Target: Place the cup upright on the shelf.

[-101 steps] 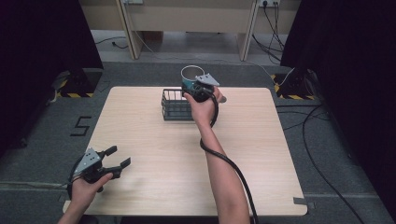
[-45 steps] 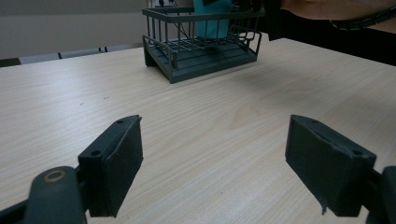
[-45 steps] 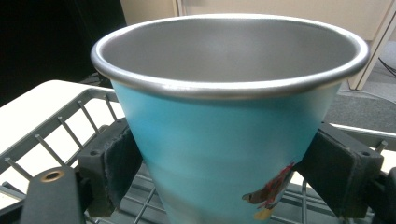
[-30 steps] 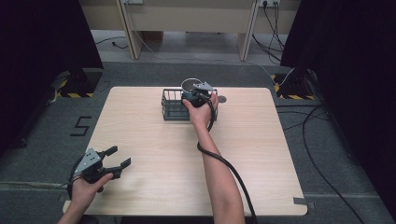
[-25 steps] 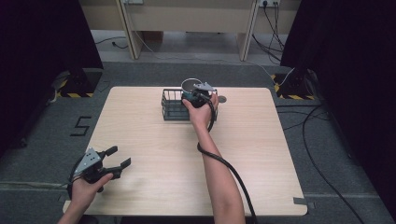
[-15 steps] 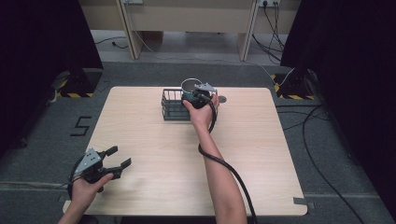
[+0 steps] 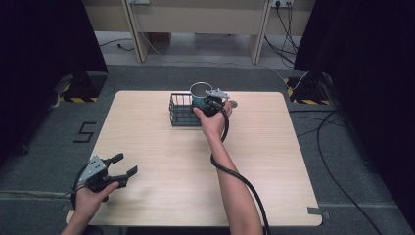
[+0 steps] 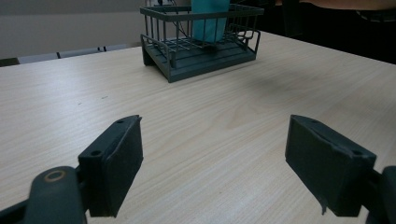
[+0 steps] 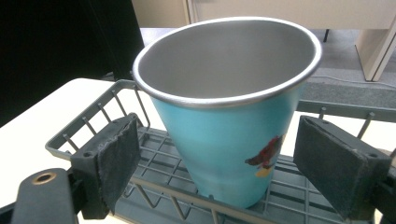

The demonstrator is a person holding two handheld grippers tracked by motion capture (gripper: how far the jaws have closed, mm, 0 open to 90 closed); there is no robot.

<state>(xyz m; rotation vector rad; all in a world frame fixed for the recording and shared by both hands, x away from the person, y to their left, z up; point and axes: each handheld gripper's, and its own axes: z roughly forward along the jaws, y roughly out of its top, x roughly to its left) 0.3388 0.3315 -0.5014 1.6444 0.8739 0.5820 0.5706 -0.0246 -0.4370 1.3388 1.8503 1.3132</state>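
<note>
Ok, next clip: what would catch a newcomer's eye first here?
Probably the turquoise cup with its steel rim, standing upright in the dark wire basket at the table's far edge. The right tool sits open on either side of it, jaws apart from its wall. The left tool waits open at the near left corner.

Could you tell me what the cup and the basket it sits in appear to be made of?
The cup looks like metal: a dull grey, brushed-looking inside and a rolled silvery rim, with a glossy turquoise coating and a small printed picture outside. The basket seems to be thin metal wire in a matte dark grey coating, though moulded plastic cannot be excluded.
</note>
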